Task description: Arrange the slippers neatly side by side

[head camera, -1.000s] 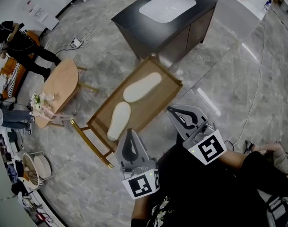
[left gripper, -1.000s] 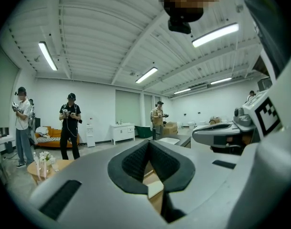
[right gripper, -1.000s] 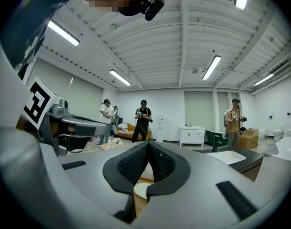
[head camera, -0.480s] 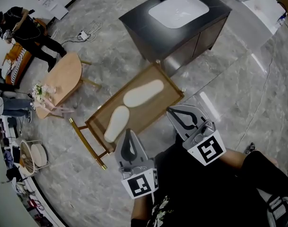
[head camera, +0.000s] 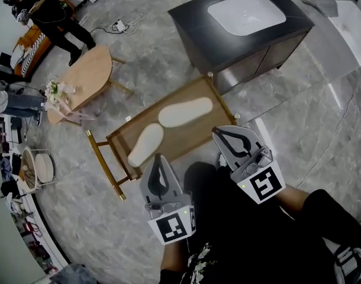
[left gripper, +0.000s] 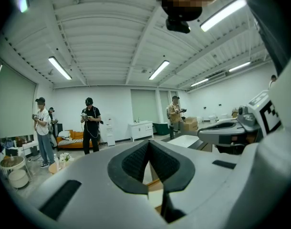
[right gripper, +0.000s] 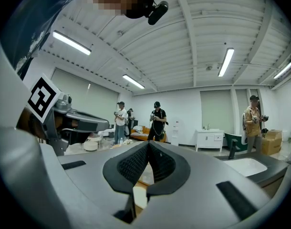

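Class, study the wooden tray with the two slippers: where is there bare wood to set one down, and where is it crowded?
Crowded: the middle, where the far slipper and near slipper lie almost end to end. Free: the strip of tray along its near long rim, toward the right tongs, and a small corner by the dark cabinet.

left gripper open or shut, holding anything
Shut and empty: the left gripper has its jaws pressed together, nothing between them.

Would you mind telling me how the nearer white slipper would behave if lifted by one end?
The nearer slipper looks thin and flat, so it would probably droop and feel light. Lying flat on the wooden table, it should slide rather than roll if pushed.
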Demonstrator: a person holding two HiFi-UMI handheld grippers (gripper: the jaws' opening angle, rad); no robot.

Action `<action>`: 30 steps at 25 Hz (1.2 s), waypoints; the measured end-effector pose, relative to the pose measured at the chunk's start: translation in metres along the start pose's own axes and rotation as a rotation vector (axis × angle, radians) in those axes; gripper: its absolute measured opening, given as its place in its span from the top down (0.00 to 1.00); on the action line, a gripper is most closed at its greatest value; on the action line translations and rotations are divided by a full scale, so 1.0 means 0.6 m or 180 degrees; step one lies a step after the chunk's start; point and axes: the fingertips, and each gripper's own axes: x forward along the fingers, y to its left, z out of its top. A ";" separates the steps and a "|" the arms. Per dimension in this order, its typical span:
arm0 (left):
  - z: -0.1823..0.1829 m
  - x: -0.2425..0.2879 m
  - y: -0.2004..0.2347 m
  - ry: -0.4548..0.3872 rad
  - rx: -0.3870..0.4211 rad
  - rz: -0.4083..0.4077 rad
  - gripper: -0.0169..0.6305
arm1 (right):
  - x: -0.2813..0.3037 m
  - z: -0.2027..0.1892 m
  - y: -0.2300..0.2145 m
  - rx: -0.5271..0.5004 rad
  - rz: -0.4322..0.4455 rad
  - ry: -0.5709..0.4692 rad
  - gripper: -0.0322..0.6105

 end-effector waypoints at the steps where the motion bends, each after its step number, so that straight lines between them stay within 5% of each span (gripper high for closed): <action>1: -0.001 0.002 0.004 -0.0007 -0.0012 0.0024 0.97 | 0.007 -0.002 0.003 0.0016 0.0022 -0.0004 0.95; 17: -0.024 0.053 0.075 -0.0008 -0.0193 -0.0201 0.97 | 0.108 0.011 0.047 -0.0172 0.0089 0.0142 0.95; 30: -0.025 0.095 0.147 -0.0073 -0.0284 -0.0333 0.97 | 0.177 0.020 0.063 -0.0281 -0.0109 0.0188 0.95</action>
